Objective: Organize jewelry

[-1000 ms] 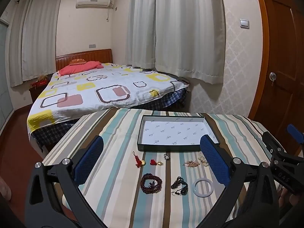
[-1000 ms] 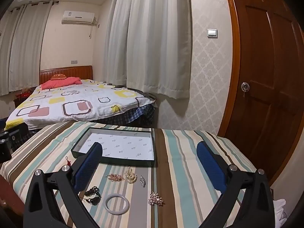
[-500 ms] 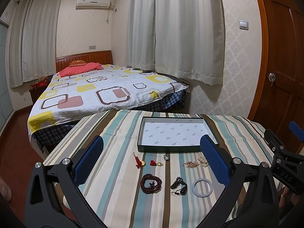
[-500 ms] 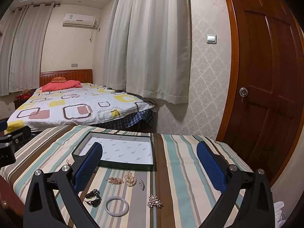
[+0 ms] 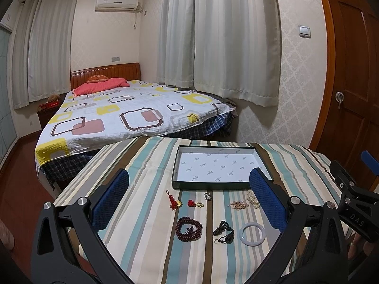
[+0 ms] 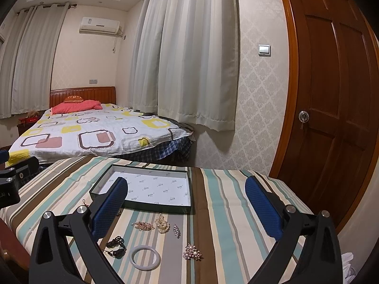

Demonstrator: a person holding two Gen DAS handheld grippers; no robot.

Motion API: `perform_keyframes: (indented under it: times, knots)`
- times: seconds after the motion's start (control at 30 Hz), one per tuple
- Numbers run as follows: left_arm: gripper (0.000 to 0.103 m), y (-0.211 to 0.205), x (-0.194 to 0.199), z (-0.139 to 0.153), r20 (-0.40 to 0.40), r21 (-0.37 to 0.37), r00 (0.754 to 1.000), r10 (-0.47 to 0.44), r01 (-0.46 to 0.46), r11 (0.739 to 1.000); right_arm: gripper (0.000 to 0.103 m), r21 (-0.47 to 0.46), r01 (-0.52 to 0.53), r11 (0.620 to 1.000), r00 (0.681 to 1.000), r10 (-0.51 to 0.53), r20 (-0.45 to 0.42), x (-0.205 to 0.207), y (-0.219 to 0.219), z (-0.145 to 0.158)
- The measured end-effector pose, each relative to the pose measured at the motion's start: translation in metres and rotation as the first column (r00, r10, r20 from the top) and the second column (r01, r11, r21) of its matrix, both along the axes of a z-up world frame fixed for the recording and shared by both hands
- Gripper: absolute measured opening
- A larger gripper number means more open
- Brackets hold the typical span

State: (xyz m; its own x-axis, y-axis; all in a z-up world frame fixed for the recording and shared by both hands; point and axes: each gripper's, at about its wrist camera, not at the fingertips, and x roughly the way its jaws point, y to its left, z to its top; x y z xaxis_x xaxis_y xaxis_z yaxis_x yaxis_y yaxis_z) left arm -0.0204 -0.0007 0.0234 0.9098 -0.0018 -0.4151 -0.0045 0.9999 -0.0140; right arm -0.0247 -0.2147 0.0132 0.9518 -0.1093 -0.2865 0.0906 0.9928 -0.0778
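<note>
A shallow dark tray with white patterned lining lies empty on the striped table. In front of it jewelry is spread out: a dark red bead bracelet, a black cord piece, a white bangle, red tassel charms, a small ring, pearl strands, a pink chain, a narrow clip and a flower brooch. My left gripper hovers open above them, holding nothing. My right gripper is open too, empty, seen at the right edge of the left wrist view.
The table's striped cloth ends at a far edge near a bed with a patterned sheet. Curtains and a wallpapered wall stand behind. A wooden door is close on the right of the table.
Both grippers have tilted upward slightly, so the table and jewelry sit a bit lower in each view. Nothing on the table has moved.
</note>
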Motion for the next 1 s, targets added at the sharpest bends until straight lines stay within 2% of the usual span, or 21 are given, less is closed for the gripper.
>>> perform_keyframes:
  times: [0.1,0.23,1.0]
  knots:
    - [0.099,0.0,0.0,0.0,0.0,-0.001,1.0,0.0,0.0,1.0,0.097,-0.002,-0.001,1.0,1.0,0.001,-0.001,0.002,-0.001,0.003]
    - [0.099,0.0,-0.001,0.002,-0.002,-0.002,1.0,-0.001,0.001,1.0,0.097,0.001,0.004,1.0,1.0,-0.004,0.005,-0.003,0.004,-0.008]
    - [0.099,0.0,0.0,0.001,-0.003,-0.003,1.0,0.001,-0.001,1.0,0.097,-0.004,0.004,1.0,1.0,-0.004,0.007,-0.003,0.004,-0.004]
